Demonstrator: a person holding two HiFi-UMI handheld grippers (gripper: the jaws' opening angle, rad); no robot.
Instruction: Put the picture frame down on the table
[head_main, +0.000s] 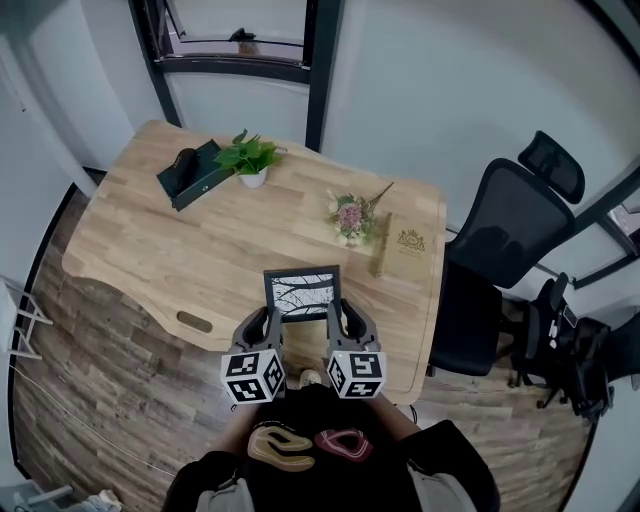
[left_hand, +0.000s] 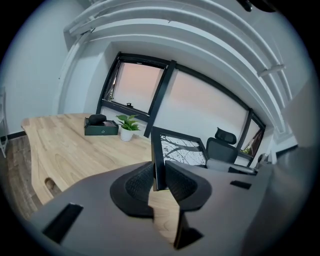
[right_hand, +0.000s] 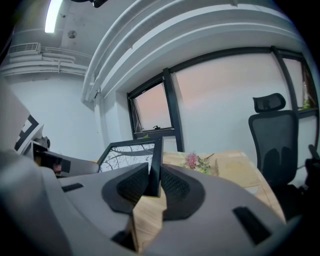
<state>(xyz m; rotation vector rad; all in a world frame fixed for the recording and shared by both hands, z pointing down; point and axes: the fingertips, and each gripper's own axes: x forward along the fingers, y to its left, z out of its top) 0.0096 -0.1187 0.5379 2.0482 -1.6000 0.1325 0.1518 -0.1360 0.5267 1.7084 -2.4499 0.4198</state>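
On the left part of the table (head_main: 140, 250), a black box (head_main: 188, 176) and a small potted plant (head_main: 248, 158) stand well apart from your work, so they are no danger.

Your left gripper (head_main: 262, 322) is clamped on the left side bar of the picture frame (head_main: 302, 292). In the left gripper view the pads (left_hand: 141, 182) press the thin black bar near its lower corner. The frame is in the air, as I judge, over the near edge of the table. It leans back, with the tree picture facing up to you. Your right gripper (head_main: 343, 318) is clamped in the same way on the right side bar.

Both grips are narrow and low on the frame. It could swing or slip if one hand goes lower than the other, or if one claw lets go first. If you set it down just here, it could lie too close to the edge and fall to the floor.

More to the right, the dried flowers (head_main: 352, 214) and the flat wooden box (head_main: 407, 243) are near. A push forward and to the right could hit them.
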